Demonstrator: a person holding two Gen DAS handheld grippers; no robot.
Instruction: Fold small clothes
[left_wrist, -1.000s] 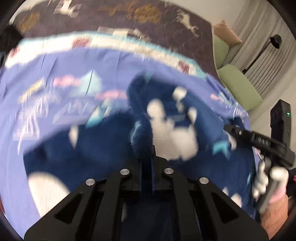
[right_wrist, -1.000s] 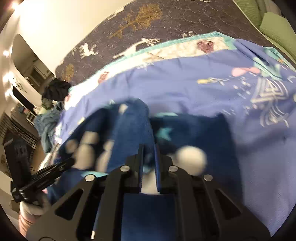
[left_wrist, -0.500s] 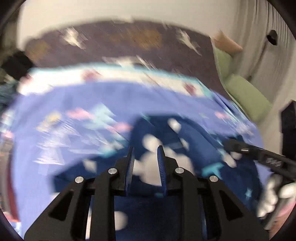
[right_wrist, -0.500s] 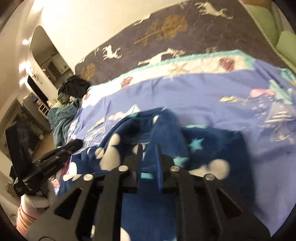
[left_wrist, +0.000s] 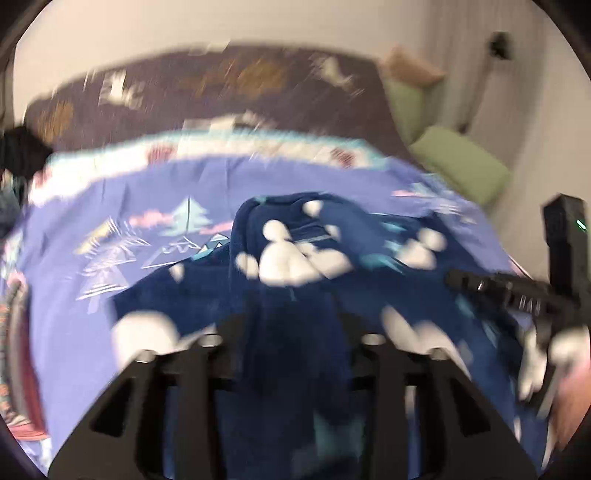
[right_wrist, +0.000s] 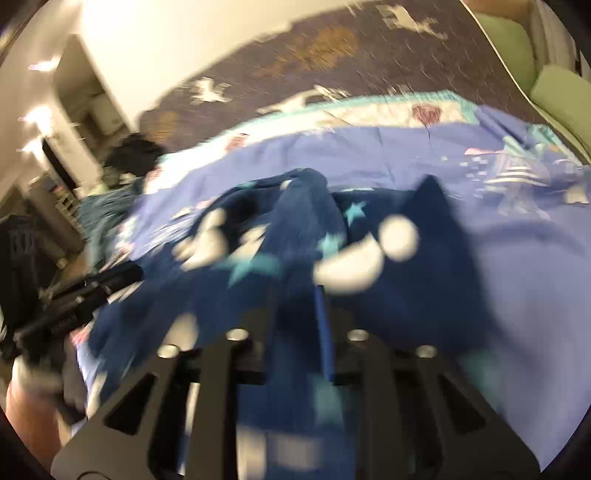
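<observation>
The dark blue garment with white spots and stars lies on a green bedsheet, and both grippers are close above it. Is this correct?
Not quite: the bedsheet is purple-blue with a printed pattern, not green; only the cushions at the side are green. Both wrist views show this. The rest holds: the dark blue garment lies on the sheet, with the left gripper and right gripper close above it.

purple patterned blanket (left_wrist: 122, 206) | dark deer-print bedspread (right_wrist: 332, 55) behind | green cushions (left_wrist: 461, 166) at right

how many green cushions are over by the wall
2 show in the left wrist view: a larger green cushion lying flat at the blanket's far right corner, and a second green cushion behind it, nearer the wall. Others may be hidden.
</observation>
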